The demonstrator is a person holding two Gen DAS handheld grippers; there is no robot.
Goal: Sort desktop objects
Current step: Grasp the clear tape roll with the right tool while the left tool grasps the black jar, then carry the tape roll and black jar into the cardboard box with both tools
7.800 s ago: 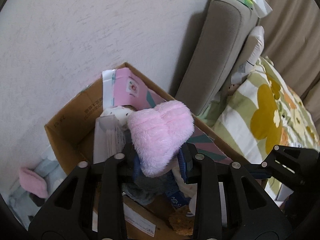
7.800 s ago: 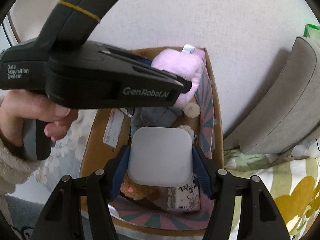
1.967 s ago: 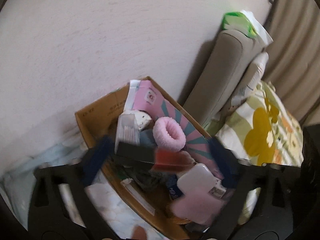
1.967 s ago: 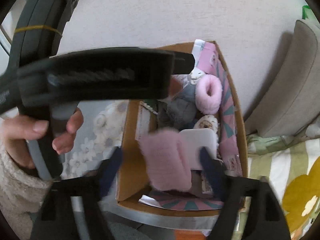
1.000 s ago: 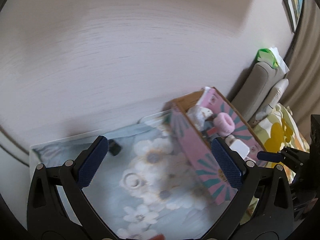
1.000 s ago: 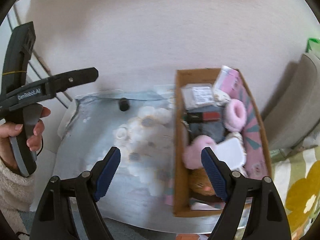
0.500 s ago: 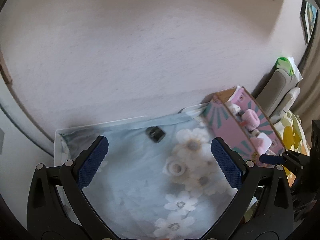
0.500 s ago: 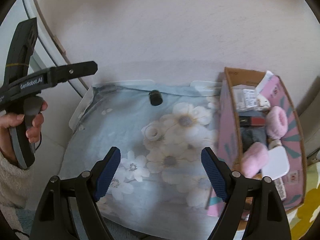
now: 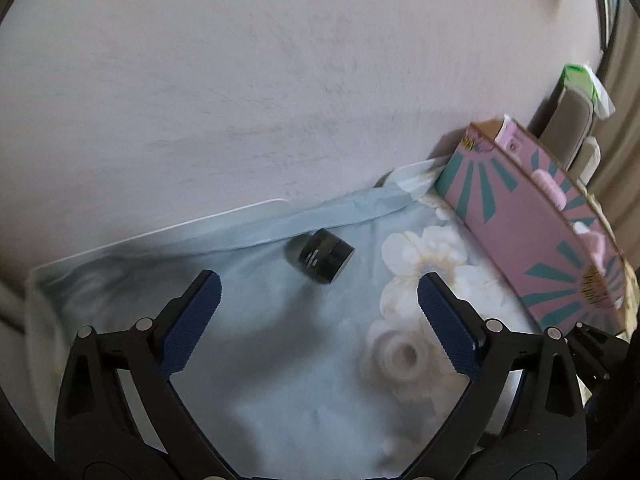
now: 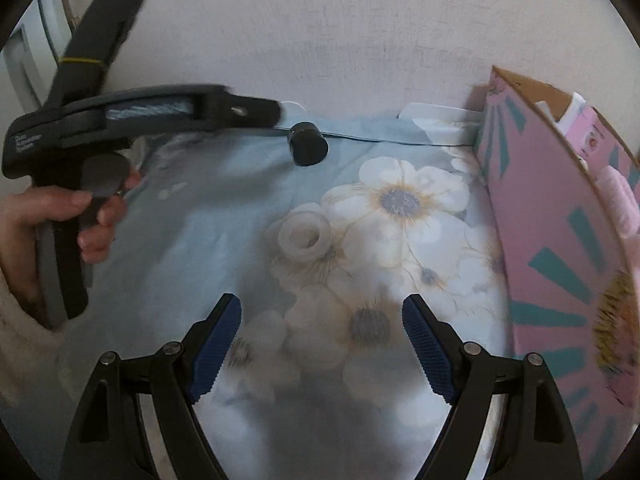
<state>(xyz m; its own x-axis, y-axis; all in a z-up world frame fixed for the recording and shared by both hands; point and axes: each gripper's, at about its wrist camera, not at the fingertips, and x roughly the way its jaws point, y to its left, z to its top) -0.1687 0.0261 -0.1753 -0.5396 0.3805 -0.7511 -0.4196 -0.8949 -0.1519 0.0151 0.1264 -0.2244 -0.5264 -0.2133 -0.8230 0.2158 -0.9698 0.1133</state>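
Note:
A small black jar [image 9: 320, 256] lies on its side near the far edge of the blue flowered cloth [image 9: 256, 344]; the right wrist view has the black jar [image 10: 307, 143] at the cloth's back fold. My left gripper [image 9: 318, 300] hovers just short of it, jaws closing with nothing between them. A translucent white tape roll [image 10: 306, 238] lies mid-cloth, and the tape roll [image 9: 400, 356] sits by my left gripper's right finger. My right gripper [image 10: 321, 334] is open and empty, short of the roll. The pink cardboard box [image 10: 560, 240] stands at the right with soft pink items inside.
A pale wall [image 9: 280, 80] rises right behind the table. The pink box [image 9: 532, 236] blocks the right side. A grey cushion [image 9: 572, 120] with a green packet on top stands beyond it. A hand [image 10: 60, 216] holds the left gripper's handle at the left.
Both grippers have dropped closer to the cloth and away from the box. The black jar and tape roll now loom larger. The left jaws have narrowed a little.

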